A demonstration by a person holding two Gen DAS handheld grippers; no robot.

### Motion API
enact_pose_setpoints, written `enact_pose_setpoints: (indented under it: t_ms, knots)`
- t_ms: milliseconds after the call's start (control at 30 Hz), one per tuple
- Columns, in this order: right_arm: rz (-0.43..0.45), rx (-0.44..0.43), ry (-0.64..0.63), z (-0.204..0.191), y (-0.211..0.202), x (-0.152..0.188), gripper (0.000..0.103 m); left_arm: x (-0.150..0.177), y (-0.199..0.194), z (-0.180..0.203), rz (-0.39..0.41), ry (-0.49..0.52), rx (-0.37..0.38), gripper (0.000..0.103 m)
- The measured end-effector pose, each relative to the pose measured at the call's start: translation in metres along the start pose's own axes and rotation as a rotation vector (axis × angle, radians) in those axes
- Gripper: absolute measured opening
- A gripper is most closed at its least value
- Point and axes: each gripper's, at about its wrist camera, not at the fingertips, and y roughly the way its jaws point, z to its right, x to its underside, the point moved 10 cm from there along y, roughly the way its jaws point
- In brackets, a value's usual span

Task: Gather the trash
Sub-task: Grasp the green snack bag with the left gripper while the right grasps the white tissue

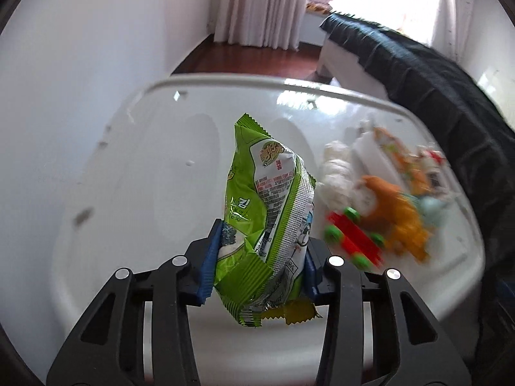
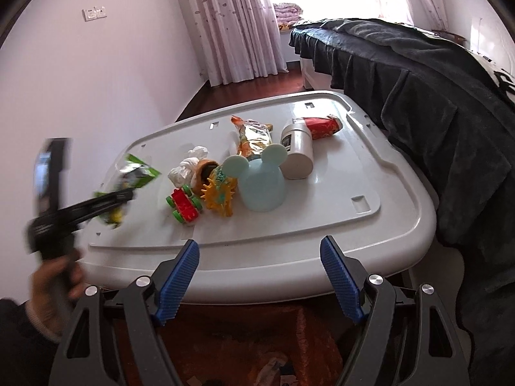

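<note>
A green snack packet (image 1: 267,199) stands upright between the blue pads of my left gripper (image 1: 262,257), which is shut on its lower half. A yellow wrapper edge (image 1: 296,313) shows beneath it. In the right wrist view the same gripper (image 2: 106,199) is blurred at the left, a hand on its grip, holding the packet (image 2: 138,170) above the white plastic lid (image 2: 354,225). My right gripper (image 2: 260,243) hangs open over the lid's front edge, nothing between its pads. On the lid lie a crumpled tissue (image 2: 186,167), a gold wrapper (image 2: 254,135) and a red wrapper (image 2: 323,127).
Toys sit mid-lid: a red car with green wheels (image 2: 185,206), a yellow spiky toy (image 2: 219,193), a pale blue eared cup (image 2: 260,183) and a white jar (image 2: 297,152) on its side. A dark-covered bed (image 2: 434,80) borders the right. A brown-orange bag (image 2: 257,337) lies below the front edge.
</note>
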Motion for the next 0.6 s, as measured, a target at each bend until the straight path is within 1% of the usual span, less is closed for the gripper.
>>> enact_pose_setpoints:
  t_ms: [67, 133, 200, 267, 333, 367, 433, 500, 533, 567, 600]
  knots:
    - [-0.006, -0.006, -0.007, -0.005, 0.001, -0.003, 0.075, 0.010, -0.042, -0.004, 0.027, 0.003, 0.011, 0.041]
    - [-0.012, -0.031, -0.016, -0.015, 0.004, -0.013, 0.075, 0.020, -0.068, -0.009, 0.052, 0.007, 0.000, 0.042]
    - [-0.033, -0.084, -0.012, -0.032, 0.011, -0.030, 0.075, 0.033, -0.091, -0.016, 0.091, 0.004, -0.032, 0.042]
    - [-0.058, -0.142, -0.002, -0.056, 0.028, -0.056, 0.075, 0.041, -0.101, -0.018, 0.127, -0.005, -0.043, 0.042]
    - [-0.106, -0.170, 0.011, -0.072, 0.051, -0.076, 0.075, 0.050, -0.105, -0.015, 0.152, -0.004, -0.050, 0.042]
    - [-0.147, -0.186, 0.030, -0.084, 0.071, -0.090, 0.075, 0.051, -0.104, -0.013, 0.164, 0.004, -0.055, 0.042]
    - [-0.212, -0.210, 0.067, -0.099, 0.099, -0.104, 0.075, 0.057, -0.101, -0.014, 0.174, 0.020, -0.067, 0.042]
    - [-0.285, -0.212, 0.117, -0.110, 0.131, -0.113, 0.075, 0.060, -0.096, -0.014, 0.163, 0.019, -0.056, 0.042]
    - [-0.328, -0.208, 0.140, -0.114, 0.147, -0.116, 0.070, 0.061, -0.094, -0.016, 0.162, 0.018, -0.065, 0.042]
    - [-0.363, -0.199, 0.164, -0.116, 0.162, -0.118, 0.068, 0.061, -0.093, -0.018, 0.163, 0.016, -0.071, 0.042]
    - [-0.395, -0.188, 0.178, -0.119, 0.176, -0.117, 0.068, 0.060, -0.091, -0.020, 0.162, 0.011, -0.071, 0.042]
